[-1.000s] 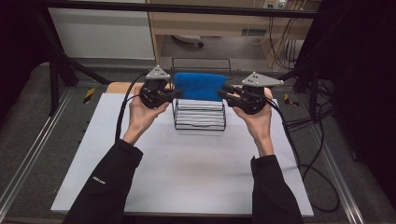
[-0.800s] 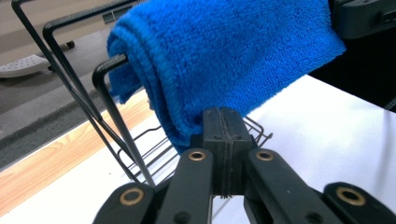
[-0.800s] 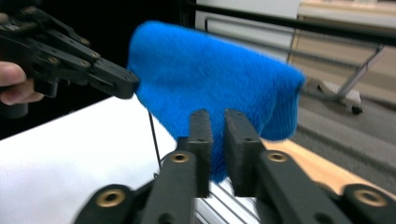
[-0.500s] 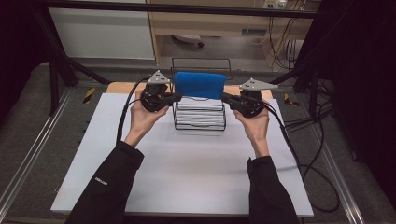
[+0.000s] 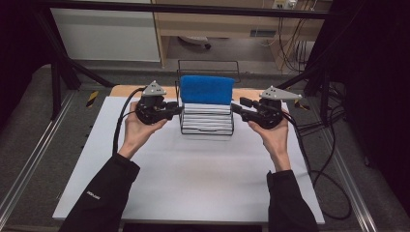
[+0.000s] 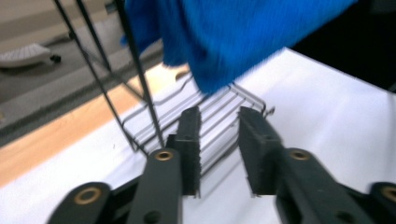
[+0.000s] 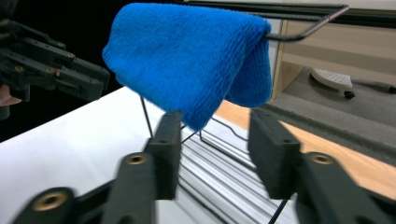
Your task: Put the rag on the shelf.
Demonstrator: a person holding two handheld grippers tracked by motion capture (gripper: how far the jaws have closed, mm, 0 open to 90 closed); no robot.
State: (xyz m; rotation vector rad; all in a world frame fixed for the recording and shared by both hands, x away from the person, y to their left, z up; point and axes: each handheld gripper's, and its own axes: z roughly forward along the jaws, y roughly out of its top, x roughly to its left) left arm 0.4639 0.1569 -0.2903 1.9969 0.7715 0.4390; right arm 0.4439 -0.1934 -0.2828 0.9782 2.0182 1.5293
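A blue towel (image 5: 205, 89) hangs folded over the top rail of a black wire rack (image 5: 207, 126) at the far middle of the white tabletop (image 5: 193, 183). My left gripper (image 5: 178, 110) sits just left of the rack, and its jaws have just been opening with nothing between them. In the left gripper view the towel (image 6: 233, 37) hangs above the left gripper (image 6: 219, 123). My right gripper (image 5: 237, 107) is at the rack's right side, and its jaws have also just been opening. In the right gripper view the towel (image 7: 187, 60) droops just beyond the right gripper (image 7: 215, 123), untouched by the pads.
A strip of wooden desk (image 5: 121, 90) shows behind the white top. Black cables (image 5: 329, 159) trail off the right side. Dark frame posts (image 5: 58, 82) stand at both far corners. In the right gripper view the left gripper (image 7: 51, 65) shows at the left.
Both hands have sunk from the towel's ends to the rack's sides. The jaws of both grippers have parted and let the towel go. The towel stays draped on the rail.
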